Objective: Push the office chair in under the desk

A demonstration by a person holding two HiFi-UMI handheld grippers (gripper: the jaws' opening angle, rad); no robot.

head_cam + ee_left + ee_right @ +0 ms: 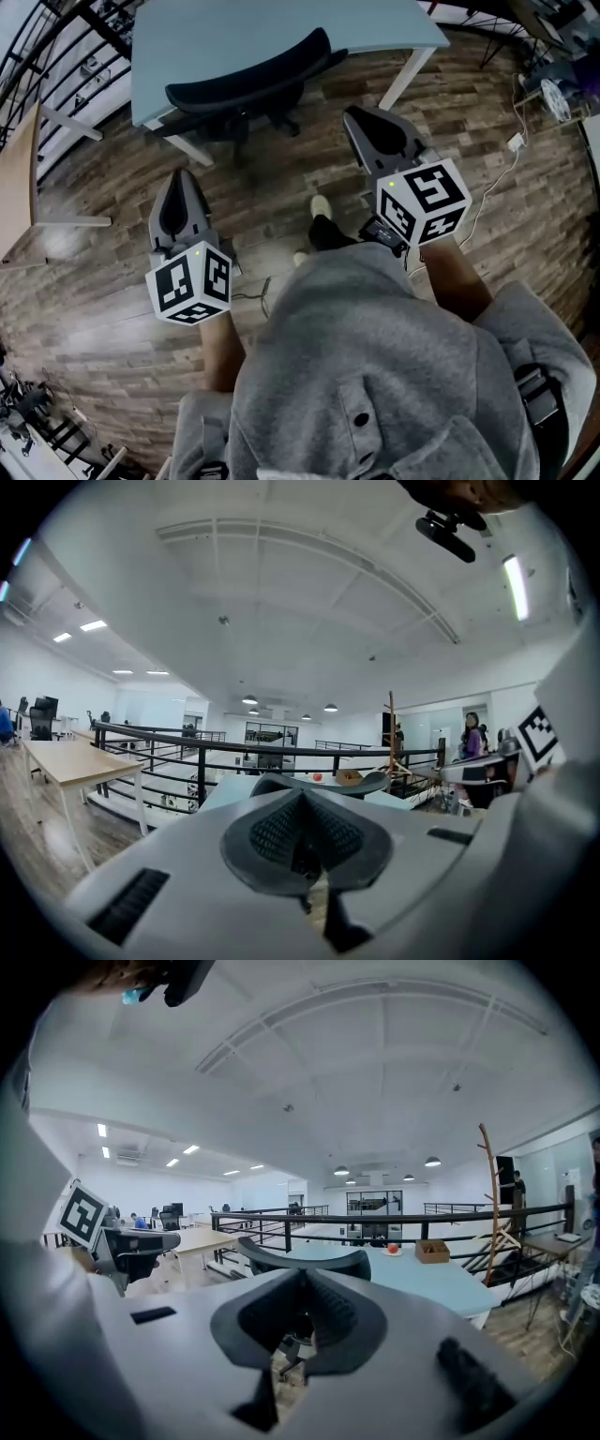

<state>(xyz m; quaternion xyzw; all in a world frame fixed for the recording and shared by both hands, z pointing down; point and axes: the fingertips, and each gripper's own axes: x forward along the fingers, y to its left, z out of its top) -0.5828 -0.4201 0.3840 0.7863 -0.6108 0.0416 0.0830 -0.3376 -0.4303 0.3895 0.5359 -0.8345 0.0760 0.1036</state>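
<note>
Person: grey fleece top (375, 375), forearms stretched forward.
Left hand-held gripper (182, 178): jaws closed together, nothing between them, clear of the chair.
Right hand-held gripper (360, 116): jaws pressed together and empty, slightly further forward, also clear of the chair.
Floor: brown wood-plank floor (103, 197) under both.
Chair: black mesh-backed office chair (248, 77) at the surface's near edge, seat beneath the top, curved backrest along that edge.
Surface: pale blue-green desk top on white legs (216, 28).
Far edge: small brown cardboard box (432, 1252).
Beyond: black metal railing (450, 1213).
</note>
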